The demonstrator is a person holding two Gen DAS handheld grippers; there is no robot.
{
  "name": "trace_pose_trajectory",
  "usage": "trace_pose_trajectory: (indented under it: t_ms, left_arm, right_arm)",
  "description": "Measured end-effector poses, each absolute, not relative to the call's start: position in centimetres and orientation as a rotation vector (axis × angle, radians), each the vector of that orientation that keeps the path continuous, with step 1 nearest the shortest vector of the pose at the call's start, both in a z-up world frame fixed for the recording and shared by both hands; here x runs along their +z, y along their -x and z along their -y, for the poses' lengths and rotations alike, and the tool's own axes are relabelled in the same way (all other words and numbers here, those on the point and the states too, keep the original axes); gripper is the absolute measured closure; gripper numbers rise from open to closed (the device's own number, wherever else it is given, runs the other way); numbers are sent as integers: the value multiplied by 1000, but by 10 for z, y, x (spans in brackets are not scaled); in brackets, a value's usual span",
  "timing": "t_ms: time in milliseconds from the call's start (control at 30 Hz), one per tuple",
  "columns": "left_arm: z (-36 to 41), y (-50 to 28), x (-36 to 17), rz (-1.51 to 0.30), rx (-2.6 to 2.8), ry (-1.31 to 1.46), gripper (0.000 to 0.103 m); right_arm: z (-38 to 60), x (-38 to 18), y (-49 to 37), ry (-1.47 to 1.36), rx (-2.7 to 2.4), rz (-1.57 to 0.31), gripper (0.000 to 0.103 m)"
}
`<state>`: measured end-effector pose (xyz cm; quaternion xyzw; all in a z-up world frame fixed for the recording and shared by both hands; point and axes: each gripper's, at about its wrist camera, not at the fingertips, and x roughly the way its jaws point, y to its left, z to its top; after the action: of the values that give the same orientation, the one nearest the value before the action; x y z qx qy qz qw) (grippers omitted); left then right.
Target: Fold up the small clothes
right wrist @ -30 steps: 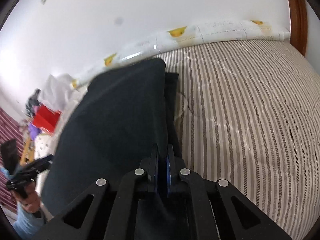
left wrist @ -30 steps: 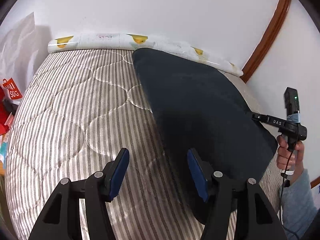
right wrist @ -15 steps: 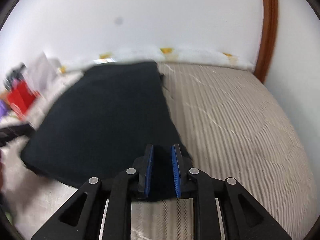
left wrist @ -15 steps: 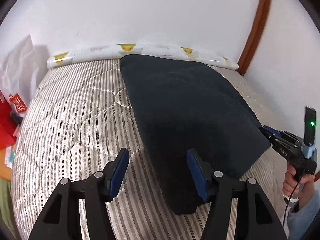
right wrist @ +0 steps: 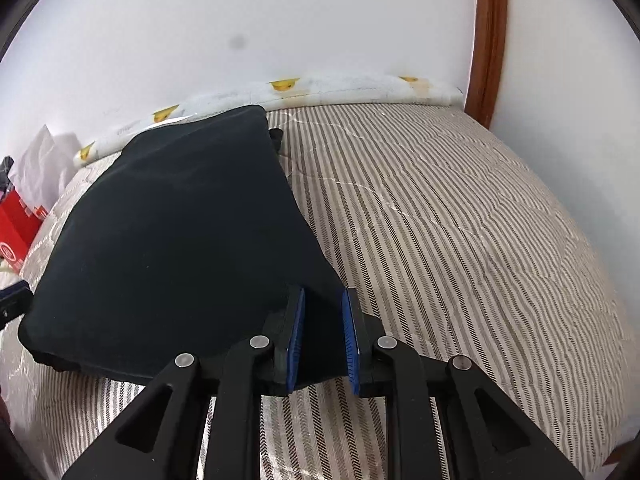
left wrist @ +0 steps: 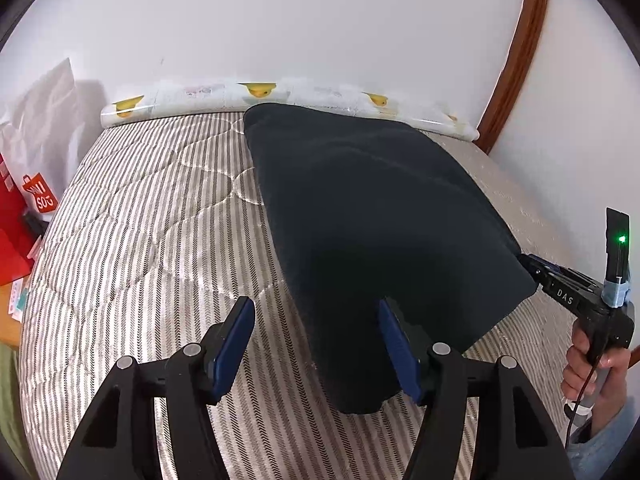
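Note:
A dark navy garment (left wrist: 372, 216) lies folded flat on the striped mattress (left wrist: 152, 216); it also shows in the right wrist view (right wrist: 172, 232). My left gripper (left wrist: 316, 344) is open, its blue pads either side of the garment's near left corner, holding nothing. My right gripper (right wrist: 322, 336) is open a little, its pads astride the garment's near right corner without pinching it. The right gripper also shows in the left wrist view (left wrist: 560, 284) at the garment's right corner.
A rolled mat with yellow prints (left wrist: 280, 96) lies along the white wall at the mattress head. A wooden door frame (left wrist: 516, 56) stands at the right. Red and white bags (left wrist: 28, 184) sit beside the bed on the left.
My right gripper has opened and let go of the garment's corner. The garment has dropped flat onto the mattress. The left gripper has stayed open and shifted little.

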<state>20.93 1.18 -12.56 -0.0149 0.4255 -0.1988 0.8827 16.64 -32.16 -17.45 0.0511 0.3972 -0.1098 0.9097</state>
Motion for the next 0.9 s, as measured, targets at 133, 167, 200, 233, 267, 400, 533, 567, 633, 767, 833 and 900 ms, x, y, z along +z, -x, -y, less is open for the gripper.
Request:
trace_pose_trajectory:
  t_ms: [133,167,200,233,267,400,533,567,633,767,833,900]
  left_arm:
    - [-3,-204,-123,-862,-440,23,41]
    - [0,-203,-123,-860,-450,18,41]
    - [4,-202,-122,-860,-461,15,41]
    - [7,-201,-122,-863,-461,9,41]
    - [10,-200,-123,-867,-440,4,41]
    - [10,-197,-128,-877,-382,13,32]
    - [0,-194,-136,-898,-360,54,27]
    - [-2,-192,-137,-900,-357,64,26]
    - [-5,-188,-137,-903,-344,81,26]
    - [-6,-179,-133,-902,-313,88,27]
    - [-7,-176,-131,-904,-302,94,27]
    - [-9,-170,-130,-906,-294,100,27]
  right_arm:
    - [321,-167,-166,-76,-223,-814,82]
    - [320,-164,-167,-63,-224,-806,82]
    - [319,-162,-167,-53,-224,-797,81]
    - [319,-160,-167,-43,-222,-785,80]
    - [319,-159,-167,-36,-218,-777,76]
    - [320,-167,-171,-11,-195,-804,71]
    - [326,-174,-169,-4,-181,-814,69]
    - [327,-174,-168,-5,-177,-814,68]
    - [329,-174,-165,2,-163,-817,68]
    - [329,-168,-158,0,-171,-831,67]
    - [328,-164,-150,1,-191,-833,67]
    - [328,-159,-140,-10,-208,-832,64]
